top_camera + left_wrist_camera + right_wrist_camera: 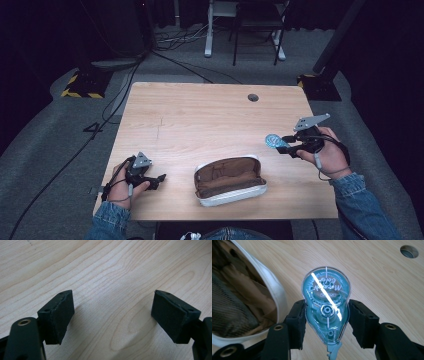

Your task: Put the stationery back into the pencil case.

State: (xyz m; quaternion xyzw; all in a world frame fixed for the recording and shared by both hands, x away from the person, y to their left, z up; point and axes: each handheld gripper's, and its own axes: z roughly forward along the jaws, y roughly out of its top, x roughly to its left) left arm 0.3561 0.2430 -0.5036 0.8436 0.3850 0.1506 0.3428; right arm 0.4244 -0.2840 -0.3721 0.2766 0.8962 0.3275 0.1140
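Observation:
My right gripper (327, 322) is shut on a clear blue correction tape dispenser (326, 307), with a pad pressed on each of its sides. In the high view that gripper (289, 146) holds the dispenser (273, 140) above the table's right part, to the right of the pencil case. A white pencil case (230, 181) with a brown lining lies unzipped near the front edge, and its rim (274, 287) shows at the left of the right gripper view. My left gripper (159, 179) rests low at the front left, open, with bare wood between its pads (60, 315).
The wooden table (200, 115) has a round cable hole (253, 97) at its back right, which the right gripper view has as a hole (409, 251) at its top right. Past the table, cables, stand bases and chair legs stand on the grey floor.

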